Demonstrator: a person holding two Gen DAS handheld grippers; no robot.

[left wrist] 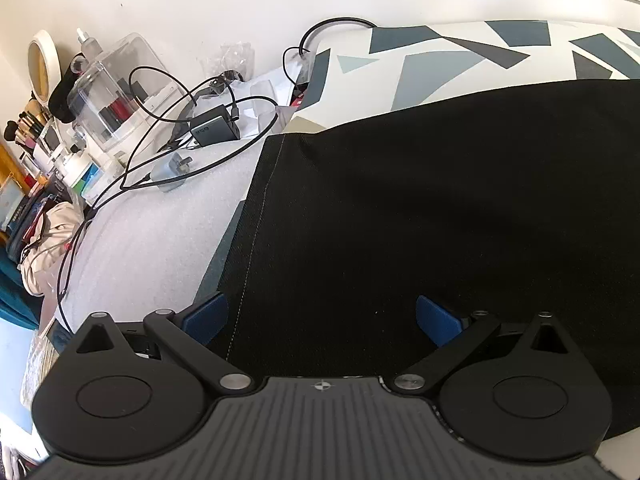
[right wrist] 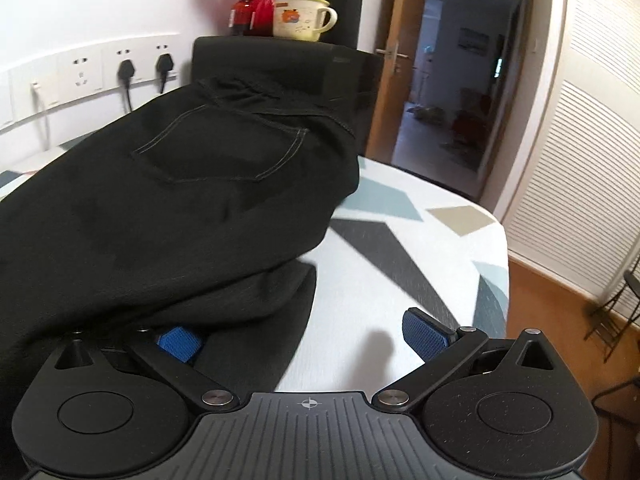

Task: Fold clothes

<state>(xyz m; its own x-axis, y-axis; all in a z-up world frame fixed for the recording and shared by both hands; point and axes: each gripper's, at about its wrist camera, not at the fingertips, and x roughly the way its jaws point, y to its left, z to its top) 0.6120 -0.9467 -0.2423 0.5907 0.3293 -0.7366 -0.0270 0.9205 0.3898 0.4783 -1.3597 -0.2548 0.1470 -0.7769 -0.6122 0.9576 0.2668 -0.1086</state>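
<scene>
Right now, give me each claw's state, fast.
Left claw: open, over the black jeans, holding nothing.
Right claw: open, holding nothing.

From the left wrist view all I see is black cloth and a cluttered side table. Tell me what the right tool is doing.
Observer: The right tool is open, at the edge of the black trousers; cloth drapes over its left finger.
Operator: Say which end of the trousers is over there.
Observer: The waist end; a back pocket faces up.
Operator: Report what lies past them.
Observer: A mug on a black stand, and an open door.
</scene>
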